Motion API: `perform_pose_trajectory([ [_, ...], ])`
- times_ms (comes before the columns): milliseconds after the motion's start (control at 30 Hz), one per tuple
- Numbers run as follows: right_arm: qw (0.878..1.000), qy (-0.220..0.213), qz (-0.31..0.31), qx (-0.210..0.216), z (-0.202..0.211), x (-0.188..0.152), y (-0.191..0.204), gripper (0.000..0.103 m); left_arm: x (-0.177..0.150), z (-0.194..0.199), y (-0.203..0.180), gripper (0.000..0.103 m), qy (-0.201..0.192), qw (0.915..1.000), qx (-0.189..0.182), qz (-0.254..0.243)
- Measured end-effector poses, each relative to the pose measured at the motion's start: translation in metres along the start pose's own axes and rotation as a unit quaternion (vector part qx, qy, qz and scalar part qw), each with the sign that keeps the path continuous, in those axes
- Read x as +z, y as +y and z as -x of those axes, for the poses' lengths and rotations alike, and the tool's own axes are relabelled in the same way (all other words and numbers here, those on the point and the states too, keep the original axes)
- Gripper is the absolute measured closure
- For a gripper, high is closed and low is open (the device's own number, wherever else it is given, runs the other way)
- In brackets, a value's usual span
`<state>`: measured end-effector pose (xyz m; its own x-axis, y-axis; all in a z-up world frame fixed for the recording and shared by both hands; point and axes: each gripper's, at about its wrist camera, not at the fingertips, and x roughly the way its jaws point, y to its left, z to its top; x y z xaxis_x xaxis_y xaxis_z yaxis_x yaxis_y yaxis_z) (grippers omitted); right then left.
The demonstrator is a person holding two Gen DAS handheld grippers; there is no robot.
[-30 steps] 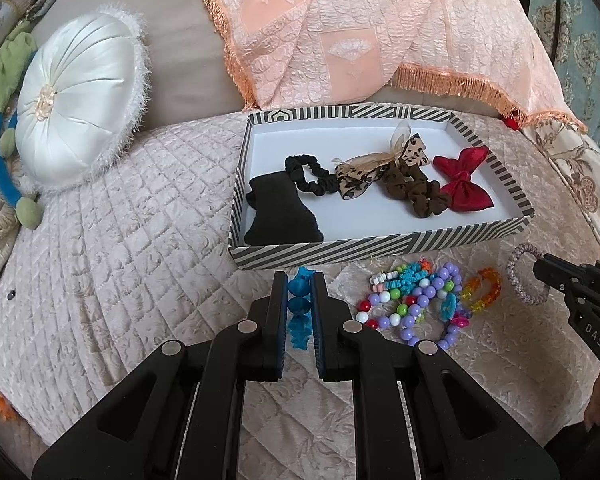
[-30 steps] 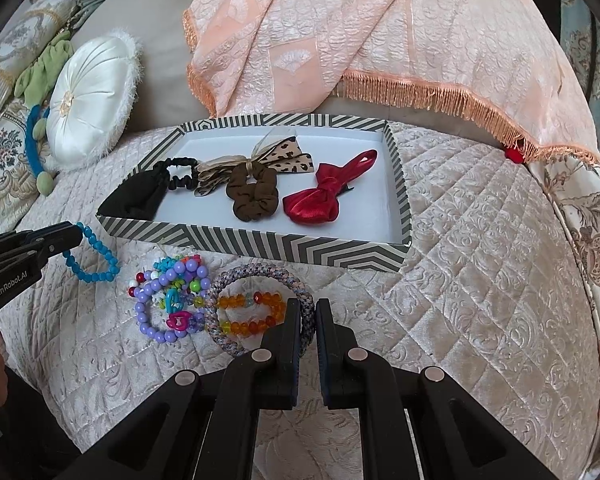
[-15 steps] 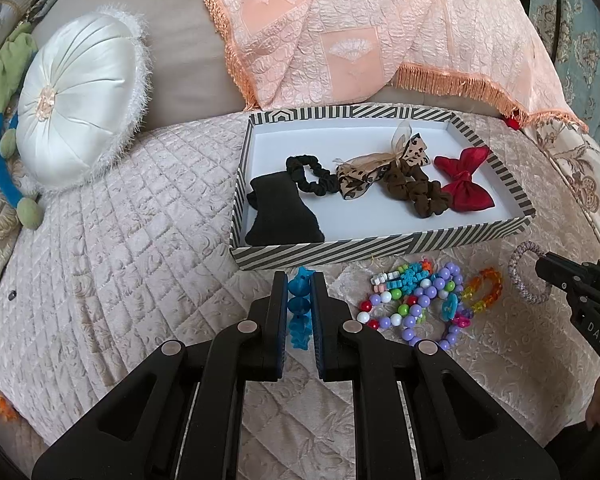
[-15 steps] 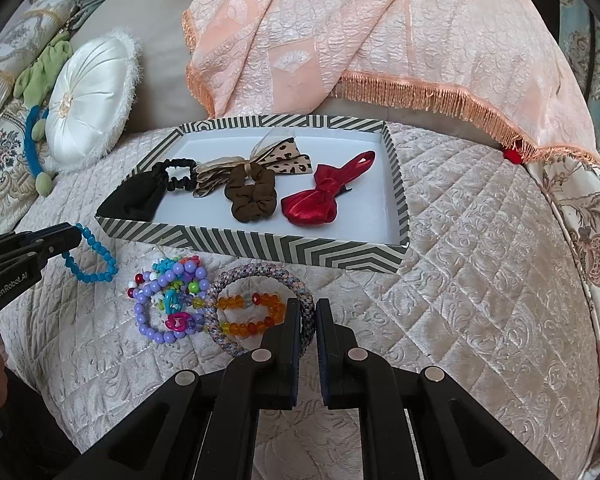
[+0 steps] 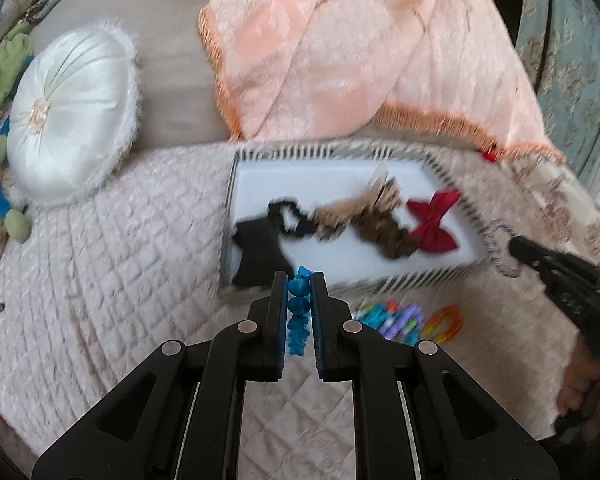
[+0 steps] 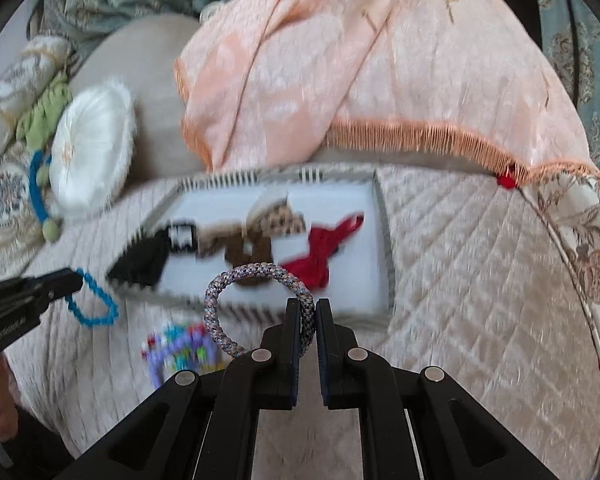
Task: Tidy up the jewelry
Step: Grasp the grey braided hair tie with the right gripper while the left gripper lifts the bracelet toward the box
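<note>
A striped tray (image 5: 440, 276) (image 6: 383, 216) with a white floor lies on the quilted bedspread and holds a black cloth, a black scrunchie, a leopard bow, a brown scrunchie and a red bow (image 5: 434, 220). My left gripper (image 5: 300, 280) is shut on a blue bead bracelet (image 5: 299, 312) (image 6: 96, 300), lifted just in front of the tray's near wall. My right gripper (image 6: 308, 306) is shut on a grey braided bracelet (image 6: 236, 280) (image 5: 496, 236), which hangs as a ring above the tray's front edge. Both views are blurred.
A heap of coloured bead bracelets (image 5: 400, 318) (image 6: 180, 350) and an orange bracelet (image 5: 446, 322) lie on the bedspread before the tray. A white round cushion (image 5: 68, 120) sits at the left, a peach fringed throw (image 5: 340, 48) behind the tray. A hand (image 5: 580, 380) holds the right gripper.
Both grippers have risen, lifting the blue bracelet and the grey braided bracelet off the bedspread. The tray now sits closer behind the fingertips in both views.
</note>
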<state>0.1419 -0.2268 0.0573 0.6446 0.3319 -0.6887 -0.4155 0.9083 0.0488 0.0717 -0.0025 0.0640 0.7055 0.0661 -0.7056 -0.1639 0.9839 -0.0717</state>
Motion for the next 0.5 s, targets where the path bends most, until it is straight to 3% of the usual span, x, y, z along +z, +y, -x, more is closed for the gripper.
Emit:
perform_pose_trajectory([
  [233, 0.999, -0.004, -0.039, 0.005, -0.030, 0.026, -0.018, 0.096, 0.052, -0.015, -0.002, 0.093, -0.005, 0.9997, -0.019, 0.015],
  [500, 0.998, 0.021, -0.057, 0.005, -0.076, 0.041, -0.033, 0.096, 0.113, -0.080, -0.013, 0.093, -0.007, 0.9981, -0.049, 0.037],
])
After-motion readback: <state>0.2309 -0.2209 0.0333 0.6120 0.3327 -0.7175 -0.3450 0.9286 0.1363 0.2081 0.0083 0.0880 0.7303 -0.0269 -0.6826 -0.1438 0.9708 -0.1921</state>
